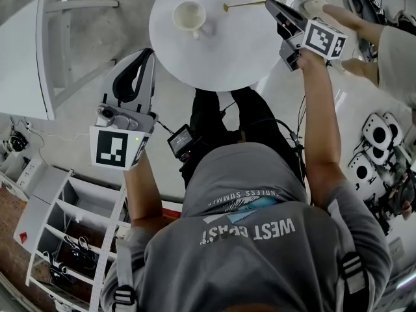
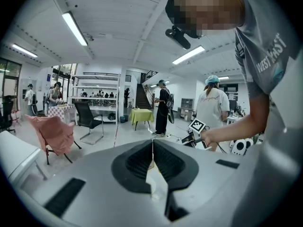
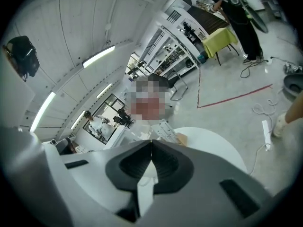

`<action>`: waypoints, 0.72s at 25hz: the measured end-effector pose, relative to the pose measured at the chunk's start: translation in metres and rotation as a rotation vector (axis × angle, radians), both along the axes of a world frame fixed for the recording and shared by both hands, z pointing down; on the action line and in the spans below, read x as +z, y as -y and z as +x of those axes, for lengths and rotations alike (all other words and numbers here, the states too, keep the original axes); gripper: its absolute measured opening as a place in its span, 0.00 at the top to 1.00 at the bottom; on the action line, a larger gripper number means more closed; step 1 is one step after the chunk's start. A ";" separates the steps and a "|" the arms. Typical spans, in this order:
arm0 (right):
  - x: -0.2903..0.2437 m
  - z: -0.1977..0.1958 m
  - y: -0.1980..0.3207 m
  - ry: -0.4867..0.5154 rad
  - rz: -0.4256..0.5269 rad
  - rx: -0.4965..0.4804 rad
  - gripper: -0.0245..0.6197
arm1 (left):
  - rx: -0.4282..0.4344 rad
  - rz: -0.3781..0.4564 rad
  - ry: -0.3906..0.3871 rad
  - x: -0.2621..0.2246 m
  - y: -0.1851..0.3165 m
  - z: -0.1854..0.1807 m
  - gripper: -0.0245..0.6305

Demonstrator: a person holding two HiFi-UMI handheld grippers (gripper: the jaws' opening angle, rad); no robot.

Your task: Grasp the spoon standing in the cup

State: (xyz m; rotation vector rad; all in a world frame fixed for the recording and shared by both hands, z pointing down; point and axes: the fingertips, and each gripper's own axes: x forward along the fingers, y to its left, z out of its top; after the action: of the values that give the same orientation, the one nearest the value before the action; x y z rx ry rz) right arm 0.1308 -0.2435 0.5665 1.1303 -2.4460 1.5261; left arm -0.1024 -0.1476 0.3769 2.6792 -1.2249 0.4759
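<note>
Both pairs of jaws are clenched on nothing. The right gripper (image 1: 269,4), on an outstretched arm, tips over the round surface (image 1: 214,57) at its rim, right of the cup (image 1: 189,16). The spoon (image 1: 244,5) lies flat between cup and jaws. Bare surface spreads below the cup. The left gripper (image 1: 147,53) hangs off the rim, lower left of the cup.

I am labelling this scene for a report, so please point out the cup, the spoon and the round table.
cup (image 1: 189,15): head view, on its pale inside.
spoon (image 1: 244,5): head view, on the middle of its thin handle.
round table (image 1: 221,57): head view, on its bare top.
</note>
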 end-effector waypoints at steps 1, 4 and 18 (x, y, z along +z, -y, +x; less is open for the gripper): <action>0.003 0.005 -0.001 -0.001 -0.007 0.012 0.96 | 0.003 0.001 0.001 0.000 0.000 0.002 0.95; 0.016 0.021 -0.006 -0.010 -0.034 0.043 0.96 | 0.010 0.001 0.002 0.000 -0.001 0.006 0.95; 0.089 0.078 -0.030 0.025 -0.181 0.161 0.95 | 0.038 0.006 0.017 -0.002 -0.009 0.025 0.95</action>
State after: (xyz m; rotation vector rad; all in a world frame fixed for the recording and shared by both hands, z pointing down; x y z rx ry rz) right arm 0.2086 -0.2130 0.6557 1.3066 -2.2232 1.7733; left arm -0.0771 -0.1381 0.3751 2.7131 -1.1838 0.5014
